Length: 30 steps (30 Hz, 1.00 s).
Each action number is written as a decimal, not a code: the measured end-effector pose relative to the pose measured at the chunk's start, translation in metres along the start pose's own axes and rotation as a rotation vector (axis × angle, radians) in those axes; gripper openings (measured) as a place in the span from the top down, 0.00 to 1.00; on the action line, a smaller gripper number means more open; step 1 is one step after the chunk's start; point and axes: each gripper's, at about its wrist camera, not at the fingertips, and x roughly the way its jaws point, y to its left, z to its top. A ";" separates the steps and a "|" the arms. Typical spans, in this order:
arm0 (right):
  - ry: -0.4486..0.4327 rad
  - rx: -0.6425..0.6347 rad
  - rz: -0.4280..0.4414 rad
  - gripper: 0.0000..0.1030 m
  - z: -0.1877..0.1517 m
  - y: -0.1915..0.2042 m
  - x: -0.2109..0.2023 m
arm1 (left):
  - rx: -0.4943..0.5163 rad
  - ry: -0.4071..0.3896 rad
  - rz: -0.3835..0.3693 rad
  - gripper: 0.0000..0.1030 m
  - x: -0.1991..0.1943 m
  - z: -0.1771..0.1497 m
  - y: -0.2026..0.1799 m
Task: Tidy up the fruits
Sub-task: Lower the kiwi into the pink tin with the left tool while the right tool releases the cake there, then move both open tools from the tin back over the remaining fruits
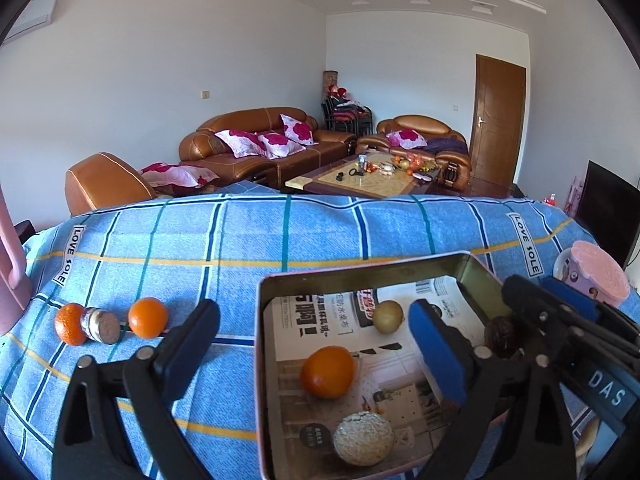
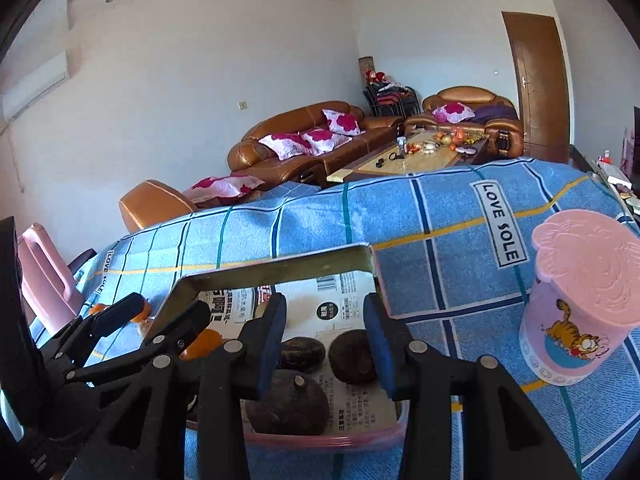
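A metal tin (image 1: 360,270) lined with printed paper sits on the blue checked cloth. In it lie an orange (image 1: 327,371), a pale yellow-green fruit (image 1: 388,316), a rough beige ball (image 1: 363,438) and a dark wrinkled fruit (image 1: 502,336). Two more oranges (image 1: 147,317) (image 1: 69,323) lie on the cloth to the left. My left gripper (image 1: 316,344) is open above the tin's left wall, empty. My right gripper (image 2: 326,340) is open above the tin (image 2: 280,262), over three dark brown fruits (image 2: 354,356) (image 2: 302,354) (image 2: 288,404), holding nothing.
A small corked jar (image 1: 100,325) lies between the two loose oranges. A pink lidded cup (image 2: 576,304) with a cartoon cat stands right of the tin. A pink jug (image 2: 44,276) stands at the far left. Sofas and a coffee table lie beyond the table edge.
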 end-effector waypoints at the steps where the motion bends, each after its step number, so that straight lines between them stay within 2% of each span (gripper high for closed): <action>1: -0.017 0.003 -0.017 0.42 0.002 -0.001 -0.002 | -0.005 -0.001 -0.004 0.00 0.000 0.001 0.003; 2: -0.034 0.012 -0.026 0.35 0.003 -0.004 -0.006 | -0.010 0.001 -0.011 0.00 -0.001 0.001 0.005; 4: -0.074 0.036 -0.038 0.30 0.005 -0.008 -0.012 | -0.009 -0.009 -0.014 0.00 -0.005 0.002 0.007; 7: -0.137 0.052 -0.071 0.29 0.007 -0.012 -0.024 | 0.013 -0.054 0.007 0.00 -0.014 0.003 0.008; 11: -0.211 0.058 -0.113 0.19 0.006 -0.014 -0.035 | 0.039 -0.088 0.054 0.00 -0.019 0.001 0.010; 15: -0.236 0.007 -0.143 0.19 0.003 -0.005 -0.036 | 0.060 -0.092 0.106 0.00 -0.018 -0.003 0.015; 20: -0.241 -0.045 -0.183 0.19 0.001 0.006 -0.038 | 0.028 -0.088 0.103 0.00 -0.022 -0.006 0.029; 30: -0.230 -0.004 -0.241 0.19 -0.009 0.010 -0.049 | 0.024 -0.065 0.096 0.00 -0.029 -0.012 0.048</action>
